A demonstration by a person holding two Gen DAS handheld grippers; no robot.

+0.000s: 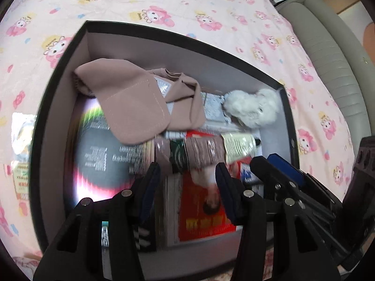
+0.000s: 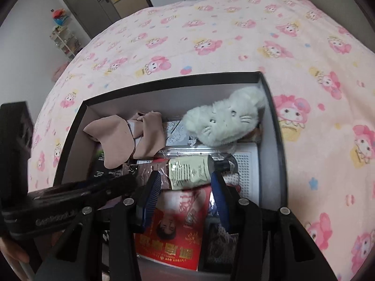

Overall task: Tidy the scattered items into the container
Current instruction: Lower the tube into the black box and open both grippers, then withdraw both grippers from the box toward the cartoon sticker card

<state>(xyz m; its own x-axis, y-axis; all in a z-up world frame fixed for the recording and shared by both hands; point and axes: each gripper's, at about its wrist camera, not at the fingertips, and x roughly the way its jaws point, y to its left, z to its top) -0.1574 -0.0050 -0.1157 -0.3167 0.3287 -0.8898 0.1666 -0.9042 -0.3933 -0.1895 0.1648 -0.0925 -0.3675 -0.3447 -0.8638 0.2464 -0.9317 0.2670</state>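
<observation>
1. Left wrist view: black box (image 1: 58, 75) with pale inner walls sits on a bed (image 1: 164, 7) covered by a pink cartoon-print sheet.
2. Left gripper (image 1: 187, 171) hangs over the box's near half, jaws spread, nothing between them; blue pads on the fingers (image 1: 150, 187).
3. Inside the box: pink-brown cloth (image 1: 131, 100) draped toward the back left, white plush toy (image 1: 253, 107) in the back right corner, both well apart from the jaws.
4. A cream tube with a black cap (image 1: 239, 145) lies across the middle, beside a brownish packet (image 1: 201, 151); a red booklet (image 1: 201, 210) lies flat below the jaws, and a dark printed pack (image 1: 105, 159) lies at the left. Blurred, labels unreadable.
5. Right gripper's fingers (image 1: 281, 171) enter from the right, over the box's right side.
6. A clear plastic packet (image 1: 21, 138) lies on the sheet outside the box, left of its wall.
7. Right wrist view: right gripper (image 2: 187, 185) over the same box (image 2: 274, 121), jaws spread, empty; the tube (image 2: 187, 171) lies just ahead, between the fingertips, contact unclear.
8. Plush toy (image 2: 227, 121) in the back right, cloth (image 2: 126, 138) in the back left, red booklet (image 2: 173, 229) under the jaws, a white dotted panel (image 2: 246, 164) against the right wall.
9. Left gripper's arm (image 2: 77, 194) crosses in from the left, over the box's left edge.
10. Bed sheet (image 2: 234, 35) all around; a door (image 2: 93, 4) and a small shelf (image 2: 65, 39) stand behind.
</observation>
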